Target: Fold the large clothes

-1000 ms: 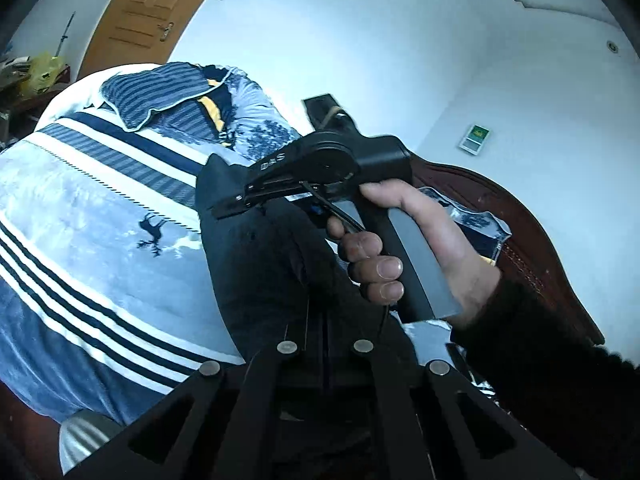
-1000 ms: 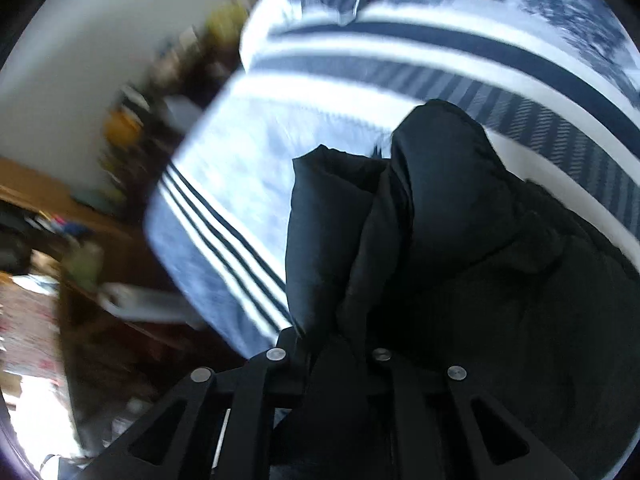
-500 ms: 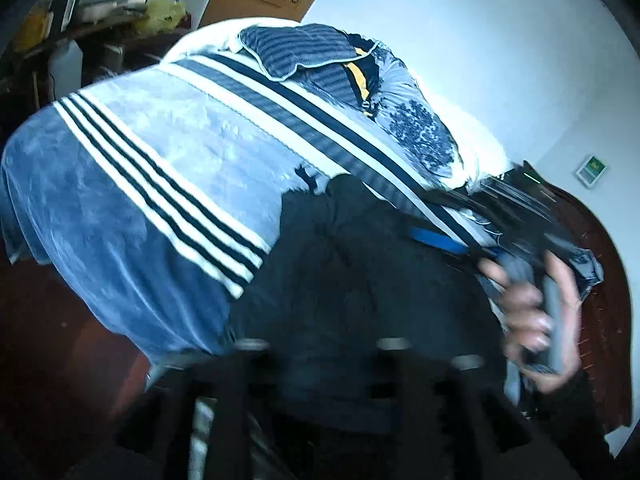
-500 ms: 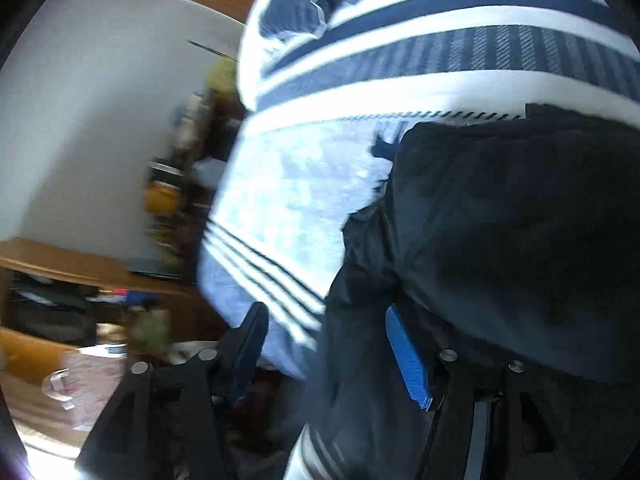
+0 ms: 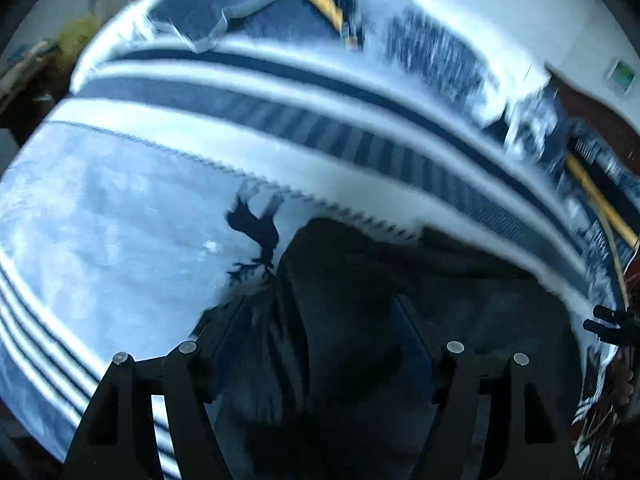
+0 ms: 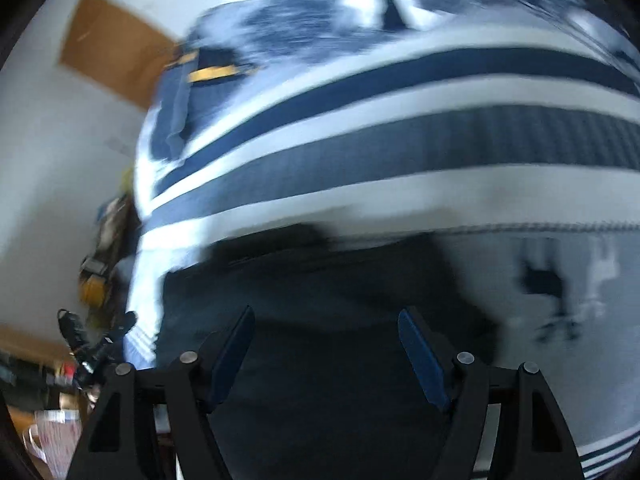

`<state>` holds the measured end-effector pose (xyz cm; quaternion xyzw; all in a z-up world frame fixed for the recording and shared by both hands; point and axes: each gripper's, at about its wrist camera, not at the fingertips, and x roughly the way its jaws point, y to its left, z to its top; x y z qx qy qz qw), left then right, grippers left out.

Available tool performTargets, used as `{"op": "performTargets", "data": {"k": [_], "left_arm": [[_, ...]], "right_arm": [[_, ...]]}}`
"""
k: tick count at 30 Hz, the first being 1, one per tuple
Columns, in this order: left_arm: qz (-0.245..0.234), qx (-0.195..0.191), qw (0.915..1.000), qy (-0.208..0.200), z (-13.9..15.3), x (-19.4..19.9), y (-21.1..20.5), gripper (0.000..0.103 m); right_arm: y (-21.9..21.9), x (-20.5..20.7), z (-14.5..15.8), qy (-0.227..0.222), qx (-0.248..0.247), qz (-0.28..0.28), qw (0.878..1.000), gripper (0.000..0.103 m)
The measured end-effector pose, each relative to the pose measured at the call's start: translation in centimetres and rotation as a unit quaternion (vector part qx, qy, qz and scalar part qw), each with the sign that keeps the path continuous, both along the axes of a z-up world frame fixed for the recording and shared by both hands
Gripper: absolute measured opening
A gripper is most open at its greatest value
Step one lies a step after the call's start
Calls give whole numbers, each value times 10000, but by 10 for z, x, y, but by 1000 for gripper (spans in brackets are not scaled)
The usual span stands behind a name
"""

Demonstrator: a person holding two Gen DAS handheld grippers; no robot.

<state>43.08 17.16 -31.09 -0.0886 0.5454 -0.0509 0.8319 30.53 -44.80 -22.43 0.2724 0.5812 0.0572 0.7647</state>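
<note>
- My left gripper (image 5: 320,332) and right gripper (image 6: 326,344) have just been opening; both stand wide over the black garment (image 6: 320,300), pinching nothing.
- It lies on the striped blanket's (image 6: 400,184) near edge.
- I judge one fold is released; next I need a fresh edge to grasp.

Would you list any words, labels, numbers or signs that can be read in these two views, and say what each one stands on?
No text can be read in either view.
Small green and white wall plate: any print on it is too blurred to read.
Striped blanket: a dark deer figure, no lettering.
Black garment: no label shows.
</note>
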Motion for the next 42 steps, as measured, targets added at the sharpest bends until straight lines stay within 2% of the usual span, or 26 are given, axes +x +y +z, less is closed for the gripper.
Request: {"op": "performTargets", "data": {"k": [2,4,5,6,7,8,9,10,11,12,13,15,17,18,19,21,22,23,24,25,27,28,32,35,39,42], "left_arm": [[76,17,9997,241,-23,11,2,72],[162,-388,9984,370,-35,10,7,70],[209,-567,9978,275,-36,7,9,61],[240,-667,9973,165,-35,3,11,28],[157,-959,9950,233,-34,-1,14,3],[149,-1160,9929,195,-27,-6,18,3],[159,-1180,9929,-48,-16,-13,22,2],[203,-1050,9930,-505,5,-24,29,2],[267,-1008,9917,-755,20,-32,36,2],[324,-1114,9895,-862,28,-37,43,2],[344,-1247,9881,-829,29,-37,48,2],[284,-938,9938,-526,10,-29,41,3],[182,-587,9979,201,-35,-10,25,9],[252,-554,9976,342,-46,-5,23,13],[341,-657,9966,353,-49,-5,26,13],[622,-907,9939,43,-30,-16,39,13],[778,-1066,9909,-278,-11,-30,52,28],[805,-1016,9905,-456,0,-37,57,41],[827,-845,9908,-663,13,-48,64,74],[928,-618,9899,-876,26,-61,74,89],[1037,-540,9890,-906,31,-73,87,89],[1037,-623,9894,-798,29,-78,93,89],[1150,-861,9883,-503,24,-84,97,89],[858,-856,9921,-325,28,-77,78,89],[330,-887,9952,245,13,-48,54,89],[184,-751,9954,559,-8,-30,43,89]], "right_arm": [[-32,9,-28,362,100,-303,9988,77],[-35,13,-61,582,213,-438,9971,70],[-32,16,-71,578,241,-375,9973,66],[-27,17,-77,544,248,-332,9977,53],[-24,19,-81,517,293,-313,9977,35],[-20,21,-82,477,333,-287,9979,26],[-13,24,-72,319,258,-198,9990,6],[-11,25,-59,110,41,-119,9999,3],[-8,24,-38,-230,-124,-68,9996,3],[-9,20,-17,-513,-43,-48,9987,3],[-11,12,-4,-669,-20,-72,9977,2],[-8,12,0,-729,-208,-85,9971,2],[0,22,-25,-383,-488,-53,9981,2],[4,28,-49,-107,-570,9,9983,2],[7,32,-71,127,-531,35,9985,3],[2,30,-88,376,-93,-264,9989,7],[-4,23,-81,259,85,-518,9983,7],[-12,13,-69,-8,332,-762,9965,7],[-18,3,-59,-238,519,-838,9948,13],[-23,-9,-44,-473,659,-817,9934,43],[-30,-30,-23,-780,525,-886,9916,94],[-33,-40,-15,-908,449,-886,9909,94],[-47,-51,-8,-790,761,-915,9897,94],[-49,-52,5,-755,856,-683,9911,94],[-23,-25,24,-575,610,79,9965,94],[0,7,9,-254,414,572,9972,94]]}}
